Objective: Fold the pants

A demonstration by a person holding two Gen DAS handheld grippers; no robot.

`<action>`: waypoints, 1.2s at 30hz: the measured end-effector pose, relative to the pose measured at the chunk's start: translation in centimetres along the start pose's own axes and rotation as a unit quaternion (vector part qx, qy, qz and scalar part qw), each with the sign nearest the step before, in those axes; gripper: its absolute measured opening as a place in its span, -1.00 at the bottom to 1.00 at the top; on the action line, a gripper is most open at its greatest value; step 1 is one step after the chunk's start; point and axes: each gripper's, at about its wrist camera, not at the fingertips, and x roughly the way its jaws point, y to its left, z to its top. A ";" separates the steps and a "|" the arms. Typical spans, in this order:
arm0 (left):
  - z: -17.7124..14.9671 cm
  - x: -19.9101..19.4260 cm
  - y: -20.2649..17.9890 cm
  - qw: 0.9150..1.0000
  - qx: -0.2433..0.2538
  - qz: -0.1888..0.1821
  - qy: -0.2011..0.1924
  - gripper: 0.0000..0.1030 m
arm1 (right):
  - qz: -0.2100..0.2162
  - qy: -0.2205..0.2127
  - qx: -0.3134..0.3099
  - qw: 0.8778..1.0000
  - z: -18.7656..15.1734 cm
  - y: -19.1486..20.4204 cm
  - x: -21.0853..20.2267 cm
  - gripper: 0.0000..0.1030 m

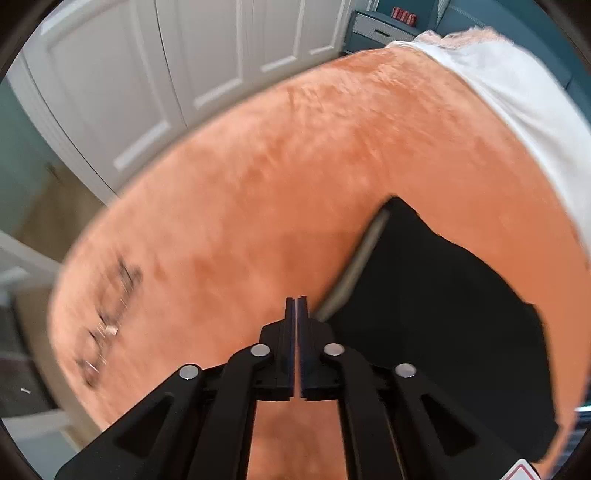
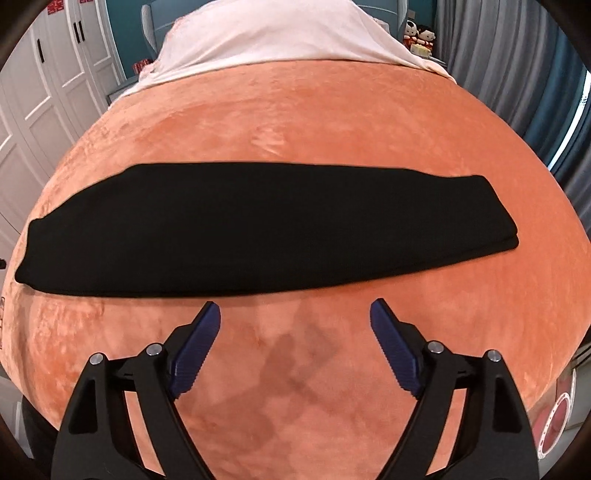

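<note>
so, nearest to me in the left wrist view, my left gripper (image 1: 296, 301) has its two fingers pressed together with only a hairline between them, and nothing is caught there; it hangs over the orange plush blanket (image 1: 258, 184) just beside the waistband end of the black pants (image 1: 424, 295), whose grey inner band shows along the edge. in the right wrist view my right gripper (image 2: 295, 308) stands wide apart, its blue ribbed pads (image 2: 192, 354) bare and holding nothing, and its shadow falls on the blanket between the fingers. just past the fingertips, not touching them, the pants (image 2: 258, 229) lie flat across the bed as one long dark strip running left to right, already doubled lengthwise so the two legs are stacked, with the layered hem edges showing at the right end. beyond the strip the orange blanket (image 2: 295, 110) carries on to a white cover (image 2: 277, 33) at the far end of the bed. further off, white panelled wardrobe doors (image 1: 147, 74) stand on one side, grey-blue curtains (image 2: 517, 74) on the other, and two small dolls (image 2: 419, 31) sit against the teal wall.
</note>
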 end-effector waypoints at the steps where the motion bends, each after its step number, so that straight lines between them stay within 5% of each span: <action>1: -1.1 0.1 -0.1 1.000 0.000 -0.021 0.013 -0.41 | 0.000 0.004 0.001 1.000 -0.2 -0.1 0.3 0.57; 2: -1.9 0.2 0.2 0.999 -0.002 -0.034 0.021 0.02 | 0.000 0.008 0.001 1.000 -0.2 0.1 0.6 0.57; 5: -3.5 1.6 -0.9 0.996 -0.006 -0.073 0.042 0.05 | 0.002 0.019 -0.001 1.000 -0.6 0.3 1.1 0.57; 6: -3.3 2.3 -1.5 0.996 -0.005 -0.078 0.046 -0.05 | 0.003 0.020 -0.002 1.000 -0.6 0.5 1.1 0.57; 7: -2.6 3.1 -1.7 0.996 -0.007 -0.080 0.048 -0.63 | 0.003 0.019 -0.003 1.000 -0.6 0.5 0.9 0.57; 8: -2.0 4.3 -2.0 0.995 -0.006 -0.074 0.060 -0.98 | 0.001 0.016 -0.004 1.000 -0.6 0.6 0.8 0.57; 12: 0.1 5.4 -1.3 0.994 -0.029 -0.079 0.073 -0.99 | -0.007 0.008 -0.003 1.000 -0.5 0.6 0.2 0.57; 15: 1.5 2.4 -2.6 0.997 0.012 -0.070 0.016 -0.98 | -0.010 0.003 0.001 1.000 -0.4 0.2 -0.1 0.58; 18: 0.5 3.5 -3.5 0.998 0.058 0.027 0.012 -0.98 | -0.012 0.010 0.012 1.000 -0.4 -0.2 0.8 0.58; 19: -0.3 4.2 -2.7 0.998 0.043 0.034 0.027 -0.98 | -0.010 0.014 0.019 1.000 -0.4 -0.4 0.9 0.58; 21: -1.7 4.4 -0.3 0.999 -0.008 -0.002 0.049 -0.85 | 0.001 0.013 0.035 0.999 -0.4 -0.8 0.9 0.58; 23: -3.3 4.5 1.4 0.996 -0.060 -0.025 0.059 -0.15 | 0.001 0.012 0.033 0.999 -0.6 -1.1 0.8 0.58; 32: -3.1 6.3 0.8 0.979 -0.151 -0.121 0.063 0.30 | -0.005 0.020 0.048 0.999 -1.6 -2.2 0.8 0.58; 36: -1.5 7.9 0.0 0.971 -0.184 -0.130 0.079 0.34 | 0.000 0.026 0.067 0.997 -2.0 -3.4 0.9 0.58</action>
